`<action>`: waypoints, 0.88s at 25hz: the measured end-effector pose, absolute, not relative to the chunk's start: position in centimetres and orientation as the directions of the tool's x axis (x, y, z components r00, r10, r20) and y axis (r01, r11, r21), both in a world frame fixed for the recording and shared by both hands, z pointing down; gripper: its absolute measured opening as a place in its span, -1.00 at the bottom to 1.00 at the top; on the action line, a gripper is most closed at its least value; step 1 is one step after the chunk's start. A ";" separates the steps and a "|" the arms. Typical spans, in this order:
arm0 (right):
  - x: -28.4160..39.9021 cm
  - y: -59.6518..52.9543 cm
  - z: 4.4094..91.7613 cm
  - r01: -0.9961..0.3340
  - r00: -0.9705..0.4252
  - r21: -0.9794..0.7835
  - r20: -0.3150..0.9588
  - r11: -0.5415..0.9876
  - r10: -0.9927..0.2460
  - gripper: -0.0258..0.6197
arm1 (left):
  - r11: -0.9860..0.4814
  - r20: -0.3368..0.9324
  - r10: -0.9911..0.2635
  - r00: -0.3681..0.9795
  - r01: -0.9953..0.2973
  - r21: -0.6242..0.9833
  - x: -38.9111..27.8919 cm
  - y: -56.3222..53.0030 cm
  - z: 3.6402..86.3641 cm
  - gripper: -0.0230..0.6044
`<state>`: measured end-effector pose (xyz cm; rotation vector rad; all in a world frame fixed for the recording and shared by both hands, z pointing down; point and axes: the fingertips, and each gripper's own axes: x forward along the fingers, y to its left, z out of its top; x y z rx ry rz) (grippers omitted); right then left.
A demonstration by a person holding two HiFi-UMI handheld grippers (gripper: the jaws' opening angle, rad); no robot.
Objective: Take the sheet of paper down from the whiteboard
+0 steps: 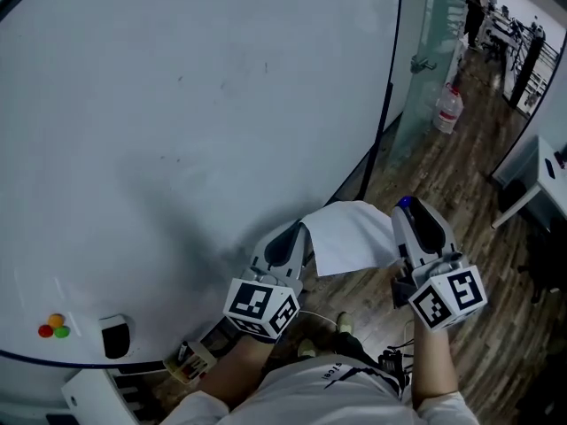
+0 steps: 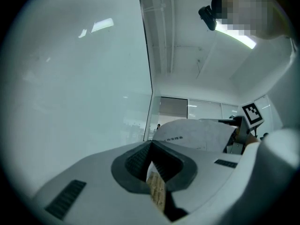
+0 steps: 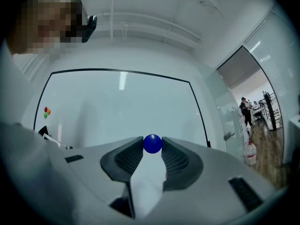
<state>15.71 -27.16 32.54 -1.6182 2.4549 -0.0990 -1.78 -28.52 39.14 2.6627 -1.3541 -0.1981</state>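
The white sheet of paper (image 1: 354, 235) hangs off the whiteboard (image 1: 177, 131), stretched between my two grippers over the floor. My left gripper (image 1: 297, 230) is shut on the sheet's left edge; in the left gripper view the paper (image 2: 197, 136) runs out from between the closed jaws of the left gripper (image 2: 152, 161). At the sheet's right edge, my right gripper (image 1: 406, 209) is shut on a blue ball magnet (image 1: 405, 203). In the right gripper view the magnet (image 3: 152, 143) sits between the tips of the right gripper (image 3: 152, 147), with paper (image 3: 147, 182) lying below it between the jaws.
Small red, orange and green magnets (image 1: 53, 328) and a black eraser (image 1: 115, 336) sit at the whiteboard's lower left. A glass door (image 1: 425, 60) and a water bottle (image 1: 449, 107) stand to the right. A desk (image 1: 549, 171) is at the far right, people beyond.
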 end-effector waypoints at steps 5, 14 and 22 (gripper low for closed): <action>15.2 -26.8 32.7 -0.903 -0.387 -0.153 -0.122 0.402 -0.914 -0.52 | -0.599 -0.055 -0.798 0.601 -0.780 0.181 -1.4 -28.0 38.7 -0.89; 13.3 -27.0 32.5 -0.893 -0.427 -0.109 -0.102 0.437 -0.898 -0.52 | -0.616 -0.071 -0.787 0.613 -0.774 0.147 -1.1 -27.7 37.5 -0.89; 12.5 -27.5 32.4 -0.883 -0.450 -0.100 -0.098 0.459 -0.888 -0.52 | -0.623 -0.078 -0.782 0.618 -0.770 0.141 -0.7 -28.0 37.0 -0.89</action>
